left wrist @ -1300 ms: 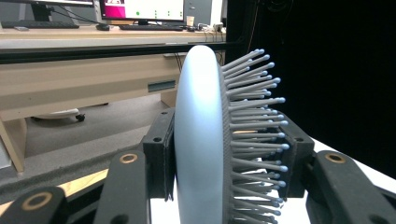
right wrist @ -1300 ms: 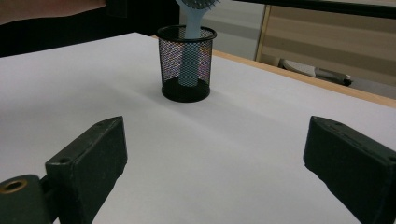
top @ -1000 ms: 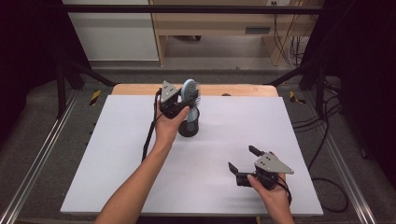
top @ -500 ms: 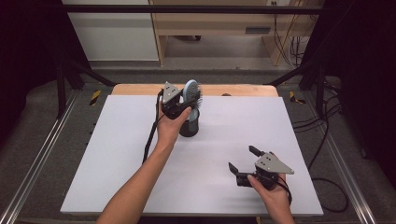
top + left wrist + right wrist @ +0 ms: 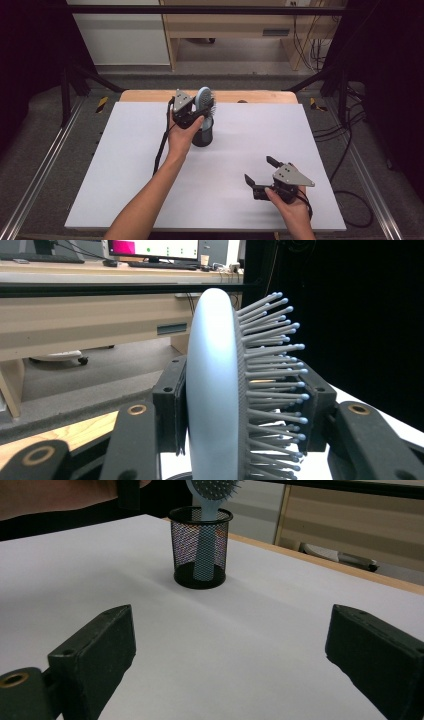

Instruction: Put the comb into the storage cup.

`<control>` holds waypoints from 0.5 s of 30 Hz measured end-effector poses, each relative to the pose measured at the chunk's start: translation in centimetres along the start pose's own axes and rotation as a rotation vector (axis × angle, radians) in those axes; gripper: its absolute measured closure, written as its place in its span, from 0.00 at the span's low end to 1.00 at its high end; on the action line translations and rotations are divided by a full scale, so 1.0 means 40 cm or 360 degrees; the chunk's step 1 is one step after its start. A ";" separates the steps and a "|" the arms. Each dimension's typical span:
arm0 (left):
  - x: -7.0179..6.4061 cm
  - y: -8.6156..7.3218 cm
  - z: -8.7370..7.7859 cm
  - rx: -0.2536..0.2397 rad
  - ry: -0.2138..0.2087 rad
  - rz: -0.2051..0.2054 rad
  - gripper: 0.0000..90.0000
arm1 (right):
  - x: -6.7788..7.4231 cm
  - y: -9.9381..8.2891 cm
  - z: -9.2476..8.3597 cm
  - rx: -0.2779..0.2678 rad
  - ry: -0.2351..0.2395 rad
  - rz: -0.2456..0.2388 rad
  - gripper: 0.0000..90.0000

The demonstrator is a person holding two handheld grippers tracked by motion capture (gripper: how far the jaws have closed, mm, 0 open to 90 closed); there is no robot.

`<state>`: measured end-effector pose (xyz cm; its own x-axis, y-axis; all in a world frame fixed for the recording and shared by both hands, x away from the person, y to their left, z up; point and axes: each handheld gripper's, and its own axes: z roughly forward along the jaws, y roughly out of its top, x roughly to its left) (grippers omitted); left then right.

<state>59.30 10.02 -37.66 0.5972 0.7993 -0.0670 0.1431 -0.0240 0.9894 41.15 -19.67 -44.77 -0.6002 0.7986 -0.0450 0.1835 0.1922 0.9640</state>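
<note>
A pale blue hairbrush (image 5: 204, 97) stands upright with its handle inside a black mesh cup (image 5: 202, 136) at the back middle of the white table (image 5: 120, 180). My left gripper (image 5: 201, 111) is shut on the brush head. In the left gripper view one pad lies against the smooth back of the hairbrush (image 5: 212, 390) and the other against its bristle tips. My right gripper (image 5: 259, 170) rests near the front right of the table, open, nothing between its jaws. In the right gripper view, the mesh cup (image 5: 200, 550) with the hairbrush (image 5: 202, 555) handle in it stands beyond my right gripper (image 5: 235, 650).
A wooden strip (image 5: 145, 95) runs along the table's far edge. The left gripper's black cable (image 5: 161, 145) hangs down beside the left forearm. Metal rails run along both sides of the table, and more cables (image 5: 350, 150) lie on the floor at the right.
</note>
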 end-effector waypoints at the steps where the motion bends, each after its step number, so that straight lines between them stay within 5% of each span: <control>1: 0.002 0.000 -0.001 0.0000 0.0002 -0.0001 0.55 | 0.000 0.000 0.000 -0.0001 0.0001 -0.0003 0.07; 15: 0.026 -0.002 -0.014 -0.0001 0.0014 -0.0038 0.53 | 0.002 -0.001 0.002 0.0006 0.0004 0.0000 0.07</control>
<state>59.46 11.20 -37.74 0.5866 0.8049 -0.0893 0.1569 -0.0048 0.9876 41.17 -19.56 -44.83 -0.6022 0.7971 -0.0444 0.1864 0.1945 0.9630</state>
